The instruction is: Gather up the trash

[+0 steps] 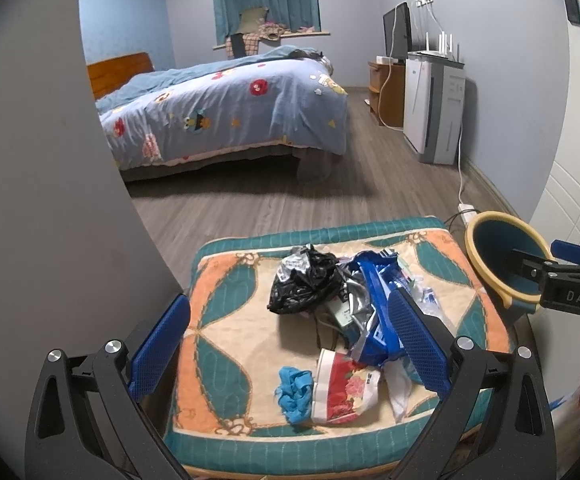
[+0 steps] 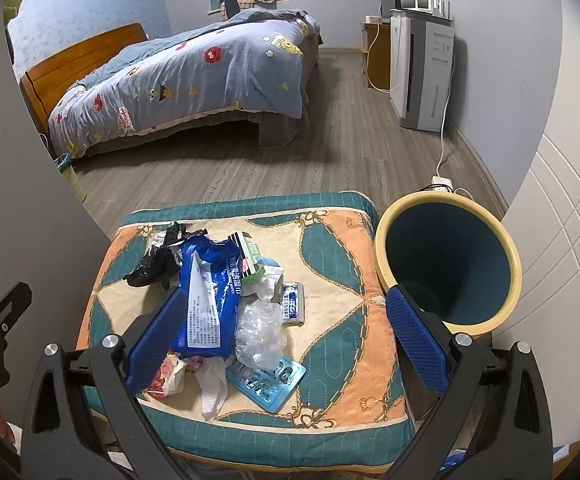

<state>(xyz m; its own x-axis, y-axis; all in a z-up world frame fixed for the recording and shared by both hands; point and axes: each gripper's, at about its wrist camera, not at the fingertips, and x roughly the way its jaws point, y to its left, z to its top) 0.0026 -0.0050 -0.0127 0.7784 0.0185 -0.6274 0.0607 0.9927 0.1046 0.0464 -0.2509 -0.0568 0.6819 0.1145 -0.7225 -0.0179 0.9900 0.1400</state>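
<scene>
A quilted cushion (image 2: 329, 240) in teal, orange and cream occupies the near ground, bearing a heap of trash. Nearest lie a crumpled blue glove (image 1: 294, 394), a red-and-white floral wrapper (image 1: 341, 388), a white tissue (image 2: 213, 384) and a light-blue blister pack (image 2: 268, 380). Behind these sit a wad of clear plastic (image 2: 260, 330), a large blue wet-wipe packet (image 2: 210, 300) and a small blue-and-white sachet (image 2: 293, 302); farther back are a green-and-white box (image 2: 250, 254) and a crumpled black bag (image 1: 303, 280). Just beside the cushion's right edge stands a waste bin (image 2: 447, 264), cream-rimmed with a dark teal interior, its mouth open toward the cameras. The left gripper (image 1: 290, 344) hovers over the near side of the heap with its blue-padded fingers spread wide, holding nothing; whether its right pad touches the blue packet cannot be told. The right gripper (image 2: 286, 336) is likewise spread wide and empty, its left pad close against the blue packet and its right pad in front of the bin's rim. Beyond lies grey wood flooring (image 2: 218, 168), then a bed (image 1: 226, 112) with a patterned blue duvet at left, and a white appliance (image 1: 433, 112) at right.
</scene>
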